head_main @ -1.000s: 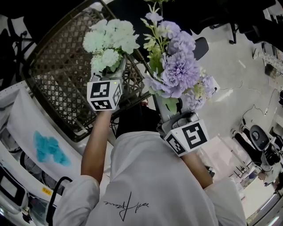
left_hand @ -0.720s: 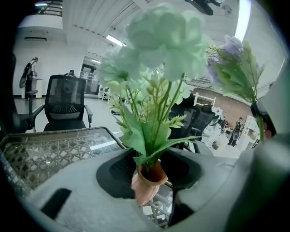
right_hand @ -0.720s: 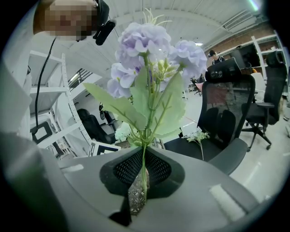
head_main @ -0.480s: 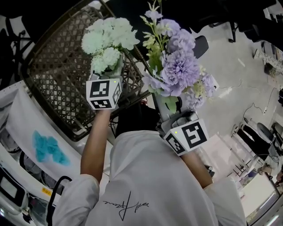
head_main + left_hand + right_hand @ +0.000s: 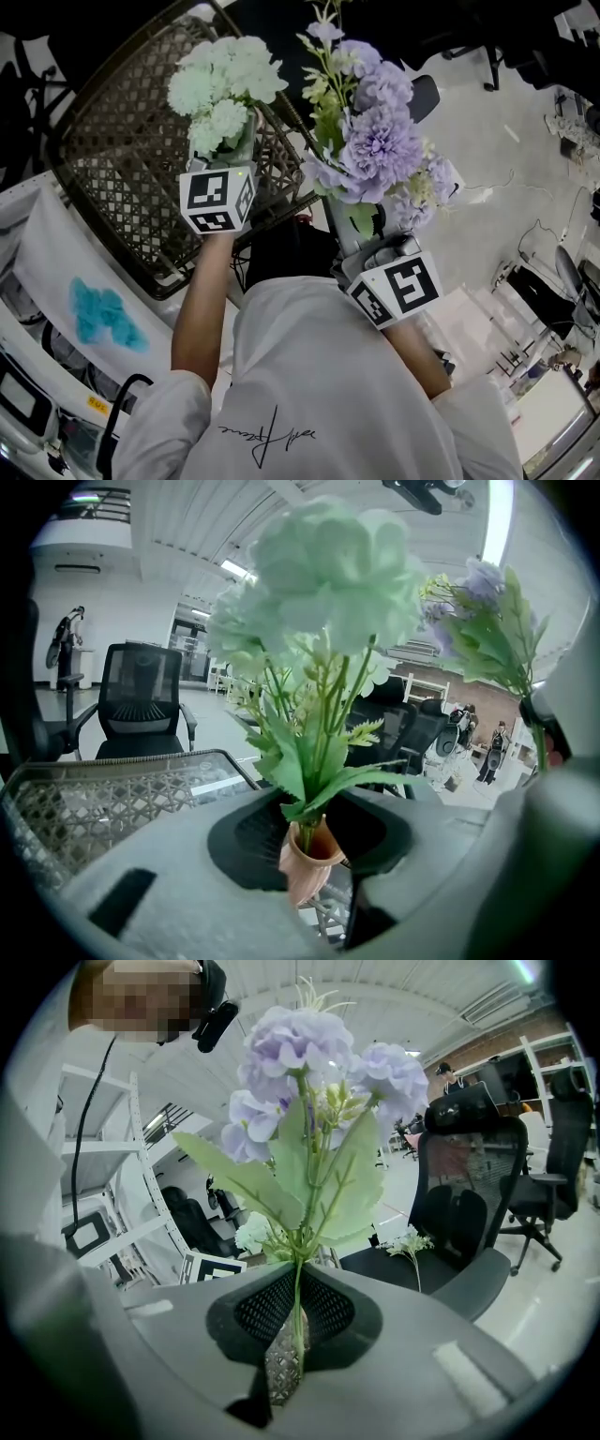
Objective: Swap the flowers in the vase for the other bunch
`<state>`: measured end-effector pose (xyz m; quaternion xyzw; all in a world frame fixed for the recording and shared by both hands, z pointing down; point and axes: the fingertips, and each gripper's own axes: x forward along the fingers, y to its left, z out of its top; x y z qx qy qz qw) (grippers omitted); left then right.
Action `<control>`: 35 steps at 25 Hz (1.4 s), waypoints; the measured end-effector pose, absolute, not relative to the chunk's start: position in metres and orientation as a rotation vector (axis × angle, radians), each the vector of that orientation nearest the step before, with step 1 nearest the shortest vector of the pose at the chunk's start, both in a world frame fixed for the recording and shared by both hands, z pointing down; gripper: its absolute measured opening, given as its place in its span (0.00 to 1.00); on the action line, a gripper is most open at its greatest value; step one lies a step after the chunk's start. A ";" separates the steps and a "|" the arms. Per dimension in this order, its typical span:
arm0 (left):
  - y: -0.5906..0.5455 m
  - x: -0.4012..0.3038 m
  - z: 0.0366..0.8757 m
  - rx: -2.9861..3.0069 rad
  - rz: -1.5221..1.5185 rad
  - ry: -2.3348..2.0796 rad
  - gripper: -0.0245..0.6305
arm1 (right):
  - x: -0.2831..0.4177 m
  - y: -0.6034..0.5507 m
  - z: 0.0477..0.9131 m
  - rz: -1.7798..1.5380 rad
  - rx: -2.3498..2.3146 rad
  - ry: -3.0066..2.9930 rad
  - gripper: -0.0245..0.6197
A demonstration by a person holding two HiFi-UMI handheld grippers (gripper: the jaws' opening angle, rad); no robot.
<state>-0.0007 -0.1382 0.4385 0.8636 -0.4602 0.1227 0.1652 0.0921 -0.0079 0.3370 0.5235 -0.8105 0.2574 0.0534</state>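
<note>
Item 1: left tongs point(image 5: 317, 829). The jaws have just been closing and now press on both sides of a small terracotta vase point(image 5: 305, 869).

Item 2: pale green-white bunch point(image 5: 225, 84). It stands upright in that vase, which is held in the air with the lattice-topped desk point(image 5: 112, 187) behind and below it.

Item 3: right tongs point(image 5: 292, 1321). They are clamped nearly together on the thin stem of the purple bunch point(image 5: 309, 1054), which is upright and just beside the pale bunch, blooms apart.

Item 4: black office chair point(image 5: 469, 1204) on the floor beyond.
</note>
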 end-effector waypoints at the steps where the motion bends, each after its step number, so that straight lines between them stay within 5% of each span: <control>1: -0.138 -0.001 0.438 2.460 0.348 -1.314 0.22 | 0.092 -0.008 0.337 0.783 1.589 -2.464 0.08; 35: -0.138 -0.016 0.403 2.435 0.224 -1.411 0.15 | 0.092 -0.013 0.336 0.739 1.557 -2.539 0.07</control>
